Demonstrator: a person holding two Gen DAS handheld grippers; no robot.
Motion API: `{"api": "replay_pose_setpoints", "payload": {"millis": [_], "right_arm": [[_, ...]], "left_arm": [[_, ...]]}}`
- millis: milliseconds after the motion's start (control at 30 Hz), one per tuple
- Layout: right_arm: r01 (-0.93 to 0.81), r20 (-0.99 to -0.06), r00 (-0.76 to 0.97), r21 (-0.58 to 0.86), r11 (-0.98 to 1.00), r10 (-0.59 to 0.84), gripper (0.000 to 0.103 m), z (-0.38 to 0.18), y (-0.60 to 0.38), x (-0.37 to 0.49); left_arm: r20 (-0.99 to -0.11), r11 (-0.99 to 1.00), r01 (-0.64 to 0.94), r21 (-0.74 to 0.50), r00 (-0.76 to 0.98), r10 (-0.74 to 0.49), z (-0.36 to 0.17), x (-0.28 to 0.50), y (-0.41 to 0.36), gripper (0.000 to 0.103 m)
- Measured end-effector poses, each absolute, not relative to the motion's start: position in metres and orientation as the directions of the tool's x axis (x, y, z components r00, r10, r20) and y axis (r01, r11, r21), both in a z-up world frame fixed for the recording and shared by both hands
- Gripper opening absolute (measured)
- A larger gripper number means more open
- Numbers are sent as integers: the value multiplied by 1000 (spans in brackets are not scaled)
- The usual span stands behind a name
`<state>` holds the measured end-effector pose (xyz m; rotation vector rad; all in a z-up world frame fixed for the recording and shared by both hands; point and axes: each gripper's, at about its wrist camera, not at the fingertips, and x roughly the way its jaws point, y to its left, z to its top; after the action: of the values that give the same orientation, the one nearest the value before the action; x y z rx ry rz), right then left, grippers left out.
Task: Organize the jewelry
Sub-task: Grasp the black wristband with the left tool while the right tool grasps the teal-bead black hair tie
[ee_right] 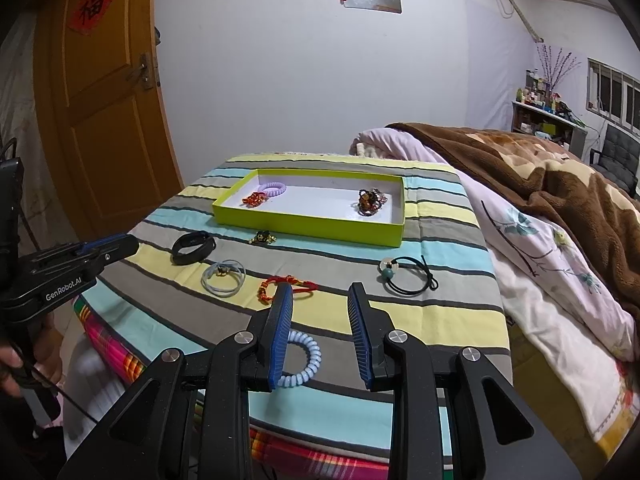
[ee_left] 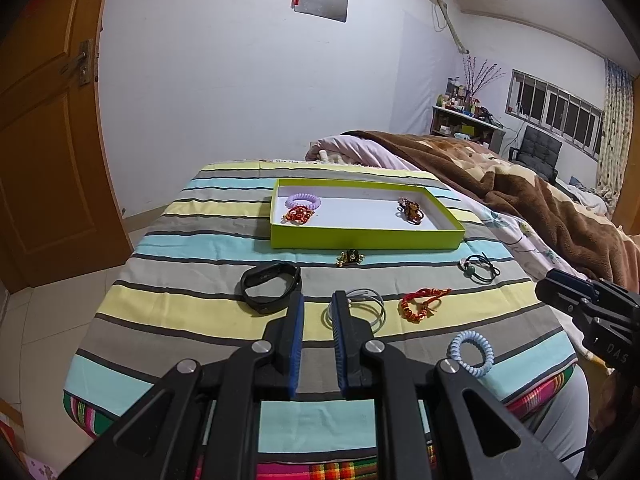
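A lime-green tray on the striped cloth holds a purple coil tie, a red bracelet and a dark beaded piece. In front lie a small gold-black charm, a black band, a clear hair tie, a red cord bracelet, a black elastic with beads and a blue coil tie. My left gripper is open, empty, above the clear tie. My right gripper is open, above the blue coil tie.
A brown blanket and floral quilt lie to the right of the cloth. A wooden door stands at the left. The cloth's front edge drops off just below the grippers. A shelf and chair stand far right.
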<state>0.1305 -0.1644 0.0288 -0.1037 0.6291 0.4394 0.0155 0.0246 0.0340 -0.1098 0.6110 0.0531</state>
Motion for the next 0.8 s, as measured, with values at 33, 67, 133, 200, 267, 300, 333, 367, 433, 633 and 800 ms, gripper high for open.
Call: {"api": "replay_pose_setpoints", "payload": {"millis": [33, 67, 133, 200, 267, 300, 333, 367, 433, 633, 800], "right_arm": [[-426, -591, 720, 36, 904, 364, 29, 29, -164, 130], [-426, -591, 720, 37, 904, 364, 29, 29, -164, 130], [-428, -594, 717, 41, 903, 366, 29, 28, -165, 131], [-429, -596, 714, 43, 902, 367, 29, 26, -164, 133], [-430, -599, 711, 46, 902, 369, 29, 24, -164, 136], [-429, -600, 710, 48, 902, 370, 29, 24, -165, 137], [-428, -601, 709, 50, 902, 370, 29, 23, -165, 138], [-427, -602, 708, 52, 903, 370, 29, 22, -165, 139], [-427, -606, 704, 56, 903, 370, 29, 20, -166, 142], [-418, -616, 698, 63, 906, 365, 29, 14, -171, 152], [-409, -630, 692, 60, 911, 353, 29, 8, -175, 165]], "left_arm": [[-575, 993, -83, -86, 818, 19, 34, 16, 25, 15], [-576, 993, -85, -86, 817, 20, 34, 17, 25, 15], [-576, 993, -87, -85, 817, 22, 33, 17, 26, 15], [-577, 992, -92, -82, 816, 28, 32, 18, 28, 15], [-580, 992, -97, -82, 814, 31, 31, 20, 30, 15], [-582, 992, -99, -83, 813, 33, 30, 21, 31, 17], [-583, 991, -103, -82, 812, 36, 29, 22, 33, 20], [-584, 991, -106, -82, 811, 39, 28, 22, 35, 21], [-589, 990, -113, -83, 807, 42, 26, 25, 38, 21], [-609, 986, -146, -78, 790, 69, 16, 36, 50, 22], [-631, 983, -168, -71, 771, 86, 6, 51, 59, 22]]}}
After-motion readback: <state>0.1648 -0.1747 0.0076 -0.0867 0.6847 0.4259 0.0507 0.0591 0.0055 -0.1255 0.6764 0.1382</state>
